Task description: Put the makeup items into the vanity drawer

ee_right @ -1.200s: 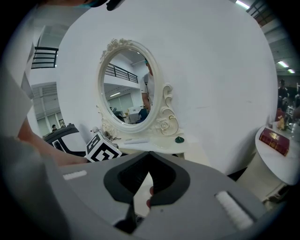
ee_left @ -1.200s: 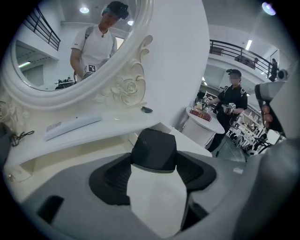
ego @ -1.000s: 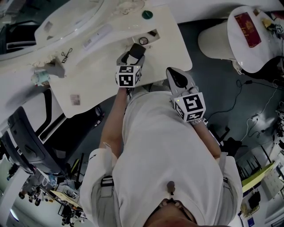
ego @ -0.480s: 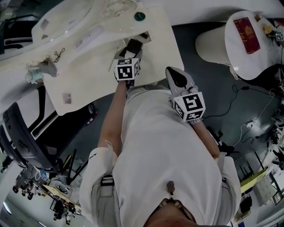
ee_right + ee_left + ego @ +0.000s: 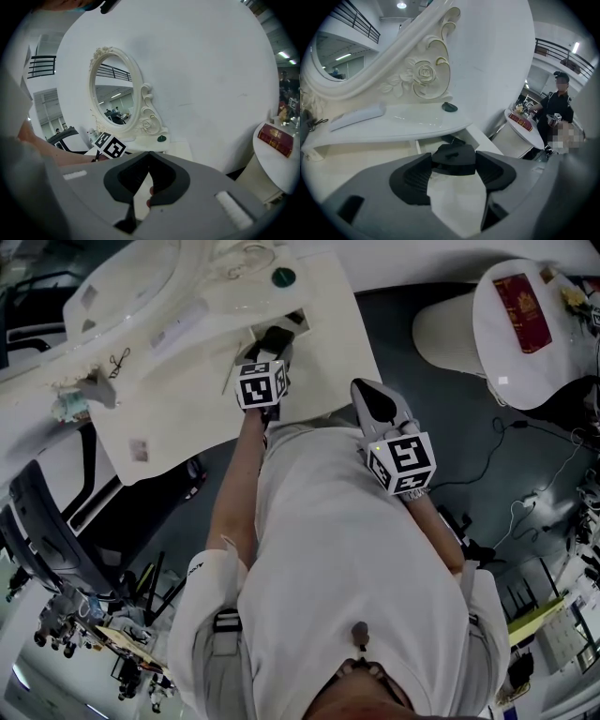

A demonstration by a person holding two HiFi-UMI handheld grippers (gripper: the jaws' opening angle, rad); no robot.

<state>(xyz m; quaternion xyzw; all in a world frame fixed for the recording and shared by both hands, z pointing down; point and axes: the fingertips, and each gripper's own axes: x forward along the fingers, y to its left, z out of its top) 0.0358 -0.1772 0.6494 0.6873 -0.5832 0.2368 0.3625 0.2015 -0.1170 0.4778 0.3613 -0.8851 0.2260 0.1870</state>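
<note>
White vanity table (image 5: 187,390) fills the far left of the head view, with grey floor to its right and a round white side table (image 5: 511,357) at the far right carrying a red book (image 5: 525,301). The left gripper (image 5: 272,341) reaches over the vanity top with its marker cube (image 5: 261,383) toward the person. Its tips sit at the near edge of the open drawer (image 5: 298,321), and a black compact (image 5: 279,334) shows dark at those tips. A small green round item (image 5: 282,277) lies farther back on the vanity top, well apart from that gripper. The right gripper (image 5: 375,401) hangs off the table's near right edge, close to the person's white shirt (image 5: 356,559). In the left gripper view the two jaws pinch the black compact, one pad against each side, and it sits level. The open drawer lies just beyond it, with something dark inside that I cannot identify. The carved mirror frame (image 5: 424,75) rises behind, and the green item rests on the shelf at its foot. In the right gripper view the jaws are pressed together at their tips with nothing between them. They point toward the oval mirror (image 5: 112,98), and the left gripper's marker cube shows low at the left.
</note>
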